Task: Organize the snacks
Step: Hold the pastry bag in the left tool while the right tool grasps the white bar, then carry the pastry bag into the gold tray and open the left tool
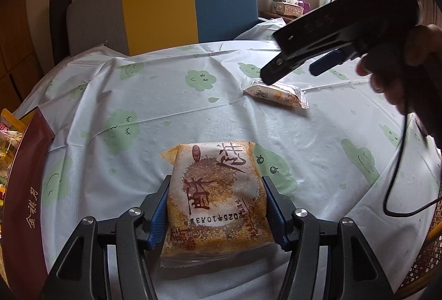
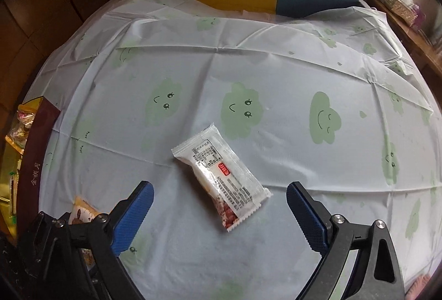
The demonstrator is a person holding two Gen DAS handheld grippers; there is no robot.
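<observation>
My left gripper (image 1: 216, 206) is shut on an orange and white pastry packet (image 1: 214, 197) with red writing, holding it just over the tablecloth. The packet also shows at the lower left of the right wrist view (image 2: 81, 213). My right gripper (image 2: 219, 206) is open, with its blue pads (image 2: 135, 213) on either side of a white snack bar packet (image 2: 221, 175) that lies flat on the table below it. In the left wrist view the right gripper (image 1: 301, 62) hovers over that same white packet (image 1: 279, 94).
A dark red box (image 1: 26, 197) holding several snack packets stands at the table's left edge; it also shows in the right wrist view (image 2: 36, 161). A grey, yellow and blue chair back (image 1: 165, 7) stands behind the table. The tablecloth (image 2: 276, 73) is white with green clouds. A cable (image 1: 395, 175) hangs at the right.
</observation>
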